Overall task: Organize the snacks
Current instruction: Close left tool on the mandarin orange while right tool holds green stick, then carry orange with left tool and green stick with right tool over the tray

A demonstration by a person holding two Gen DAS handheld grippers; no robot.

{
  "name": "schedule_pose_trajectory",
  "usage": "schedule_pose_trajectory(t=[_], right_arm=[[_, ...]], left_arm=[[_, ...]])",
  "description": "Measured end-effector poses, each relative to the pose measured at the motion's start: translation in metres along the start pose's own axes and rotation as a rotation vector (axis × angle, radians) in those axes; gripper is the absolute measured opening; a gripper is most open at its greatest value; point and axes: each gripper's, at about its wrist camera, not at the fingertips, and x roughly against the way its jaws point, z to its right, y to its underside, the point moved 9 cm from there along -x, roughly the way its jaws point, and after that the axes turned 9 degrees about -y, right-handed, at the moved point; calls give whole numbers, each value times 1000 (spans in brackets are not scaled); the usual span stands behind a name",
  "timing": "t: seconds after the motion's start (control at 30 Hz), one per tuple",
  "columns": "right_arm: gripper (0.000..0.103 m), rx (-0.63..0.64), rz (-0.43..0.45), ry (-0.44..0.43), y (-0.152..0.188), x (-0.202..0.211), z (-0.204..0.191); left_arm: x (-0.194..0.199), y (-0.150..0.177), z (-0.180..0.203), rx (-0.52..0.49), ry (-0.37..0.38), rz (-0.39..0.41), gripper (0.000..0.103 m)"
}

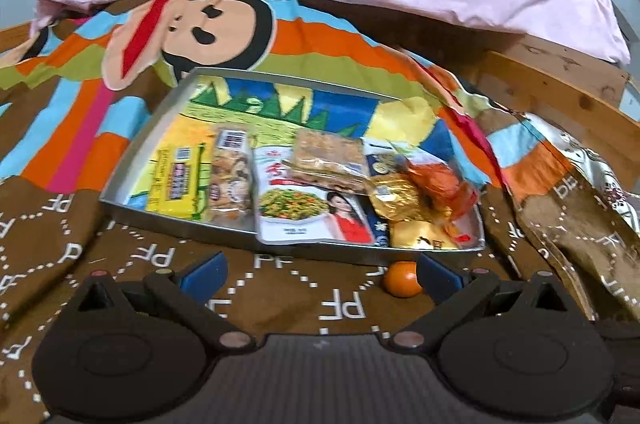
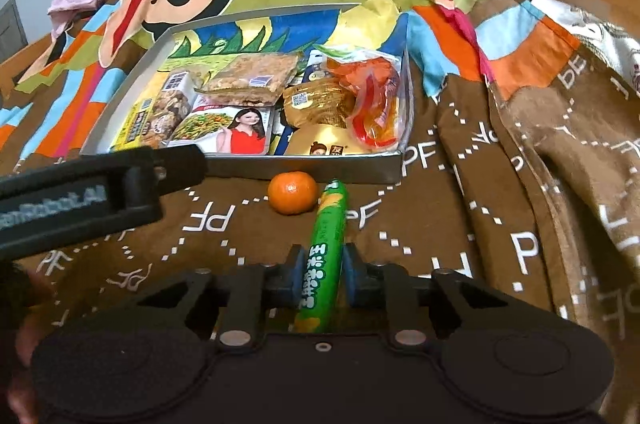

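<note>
Two items left out: by the look of it, only the green sausage stick and the tangerine sit outside the tray, so the task seems close to done.
Bed cover [image 2: 500,208]: soft, creased brown fabric; nothing set on it sits firmly, so rely on the grip, not the surface.
Tray [image 2: 304,166]: its near wall faces both cameras; packets crowd the front, while the back left shows bare printed floor.
Right gripper [image 2: 322,274]: blue pads pinch the green sausage stick [image 2: 326,244] around its middle, tip pointing at the tray.
Advice: lift enough to clear the wall, then lay the stick flat in the free back area.
Left gripper [image 1: 320,270]: jaws spread wide, holding nothing, low before the tray.
Tangerine [image 2: 292,198]: on the cover just beside the tray wall and the stick's tip; avoid nudging it, as it likely rolls.
</note>
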Motion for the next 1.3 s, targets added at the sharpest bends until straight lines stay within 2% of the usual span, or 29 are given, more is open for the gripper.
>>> schedule_pose_trajectory(t=[0.1,0.33,0.6,0.7,0.83,0.9,0.97,1.1,1.3], right_arm=[[20,-50,12,-12,-4,14,13],[21,-55,47,55,-16,29,40],[20,-53,60,36,-20,30,39],[20,-66,56,25,-20,28,40],[21,-61,57,17,-20,26,39],[21,-69,54,7,-20,24,39],[21,-76,54,1,-21,23,39],[21,-84,64,3,-23,24,42],[20,-78,66,-11,-25,24,40]], left_arm=[[-7,-1,8,-19,32,3,102],[-29,8,32,-161,78,-35,102],[-50,15,51,-139,145,-93,94],[-57,19,57,-154,125,-95,91],[-62,21,62,-176,95,-87,81],[-64,23,64,-189,88,-92,71],[-65,25,66,-195,83,-105,56],[-63,28,71,-189,106,-111,38],[-57,28,68,-175,89,-122,36]])
